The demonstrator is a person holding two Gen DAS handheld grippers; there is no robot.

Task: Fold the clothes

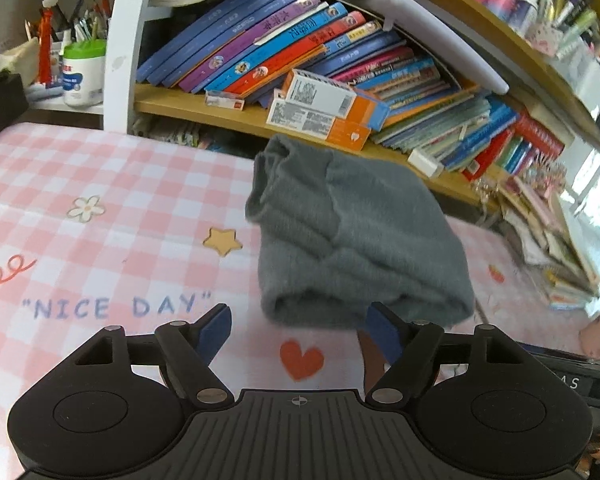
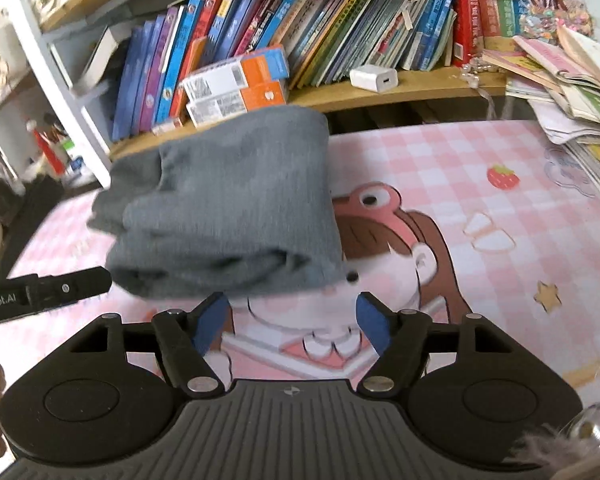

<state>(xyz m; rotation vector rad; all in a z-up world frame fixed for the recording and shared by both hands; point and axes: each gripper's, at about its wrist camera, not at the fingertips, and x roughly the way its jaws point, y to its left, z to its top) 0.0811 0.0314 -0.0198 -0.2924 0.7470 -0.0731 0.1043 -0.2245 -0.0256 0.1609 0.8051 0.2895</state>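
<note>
A grey knitted garment (image 1: 356, 236) lies folded into a thick bundle on the pink checked table cover (image 1: 100, 208). In the left wrist view my left gripper (image 1: 300, 332) stands open just in front of the bundle's near edge, nothing between its blue pads. The right wrist view shows the same grey bundle (image 2: 224, 208) ahead and slightly left of my right gripper (image 2: 292, 320), which is also open and holds nothing. The other gripper's black finger (image 2: 60, 292) shows at the left edge of that view.
A wooden bookshelf (image 1: 204, 108) packed with leaning books runs behind the table, with orange-and-white boxes (image 1: 324, 108) on it. A white charger (image 2: 374, 78) sits on the shelf. Loose booklets (image 2: 580, 120) are stacked at the table's right. A pen holder and white jar (image 1: 82, 72) stand far left.
</note>
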